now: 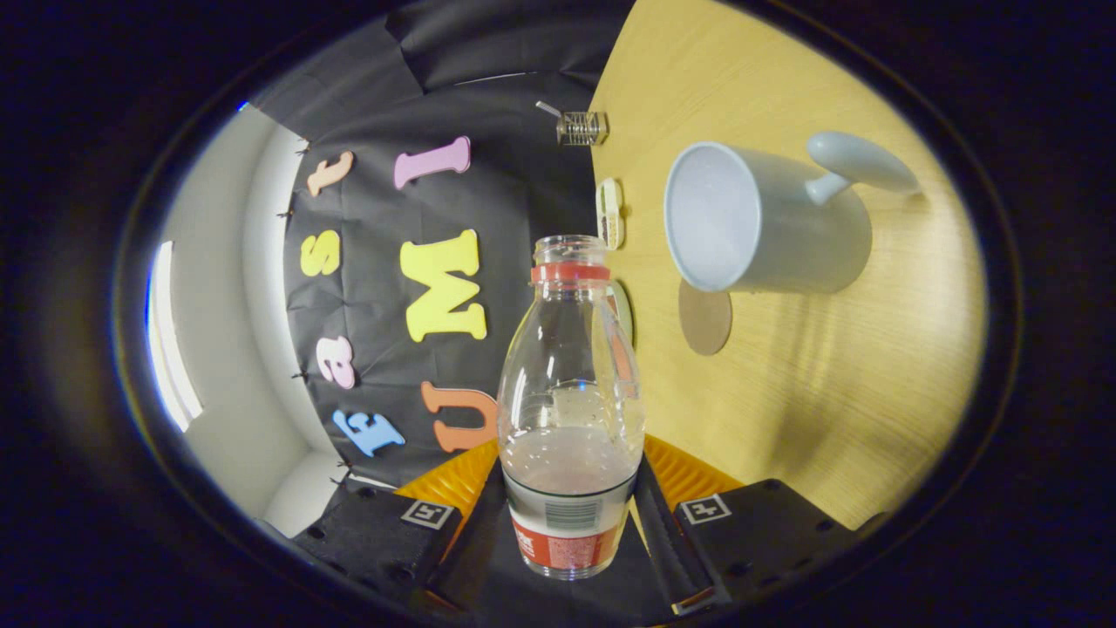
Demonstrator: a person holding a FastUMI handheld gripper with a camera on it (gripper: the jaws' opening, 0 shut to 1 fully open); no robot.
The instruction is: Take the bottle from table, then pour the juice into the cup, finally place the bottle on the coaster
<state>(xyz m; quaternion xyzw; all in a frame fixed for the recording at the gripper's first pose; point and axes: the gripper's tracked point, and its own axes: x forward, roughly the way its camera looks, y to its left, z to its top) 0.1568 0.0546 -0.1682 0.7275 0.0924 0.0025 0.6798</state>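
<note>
The gripper [571, 497] holds the bottle [571, 410] between its two fingers, which press on the lower body of the bottle from both sides, so the tool is closed around it. The whole view is turned on its side: the table [828, 419] stands like a wall beside the bottle, which suggests that the bottle is lifted off the table and already tipped over. The bottle has no cap on its neck, and some pinkish juice lies in its lower part, near the fingers; the upper part looks empty, with small drops on the inside. The cup [758, 218] stands on the table beyond the fingers, its open mouth facing toward the bottle neck but well apart from it. The inside of the cup looks pale, and I cannot tell whether any juice is in it. A round brown coaster [704, 316] lies on the table near the cup, with nothing on it. I judge that the first step, taking the bottle, is done. The pouring is either starting or in progress, since the neck is not yet over the cup. Placing the bottle on the coaster is still left.
</note>
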